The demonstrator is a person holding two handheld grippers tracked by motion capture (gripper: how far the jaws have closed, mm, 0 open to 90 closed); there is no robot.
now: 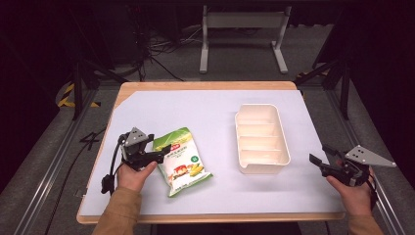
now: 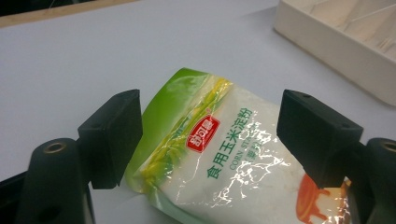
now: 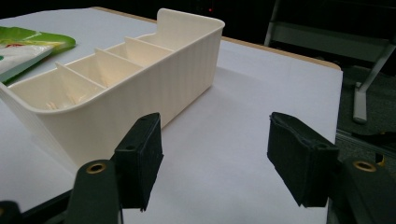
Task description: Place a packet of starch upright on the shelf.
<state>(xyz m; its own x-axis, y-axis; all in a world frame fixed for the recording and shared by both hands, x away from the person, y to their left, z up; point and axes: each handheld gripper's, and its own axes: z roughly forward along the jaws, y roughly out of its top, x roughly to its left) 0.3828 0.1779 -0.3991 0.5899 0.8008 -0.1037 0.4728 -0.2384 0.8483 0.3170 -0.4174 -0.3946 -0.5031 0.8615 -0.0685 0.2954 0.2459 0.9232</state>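
- Dark floor with cables and a white metal stand lies beyond the table (image 1: 147,87), a wooden top almost covered by a pale sheet, which gives an even, bare ground for sliding things about.
- Right of the middle stands a cream divided tray (image 1: 283,142), long side running away from the person, its cross walls making several compartments, all of which look empty; I judge it is set there as the place to receive the goods.
- Left of the middle, well apart from the tray, a green-and-white corn starch bag (image 1: 182,159) lies flat on the sheet, label up and turned at a slant, so its edge faces the nearer hand.
- Left tool (image 1: 155,147) is held low, just beside the bag's left edge; in the left gripper view its jaws stand wide, one either side of the bag's upper end (image 2: 219,149), pads clear of the film and nothing gripped. It looks lined up for a pinch on that end.
- Right tool (image 1: 324,157) hangs near the table's right edge, apart from the tray, jaws spread wide and empty, pointing towards the tray's near corner (image 3: 60,126), probably to steady it.
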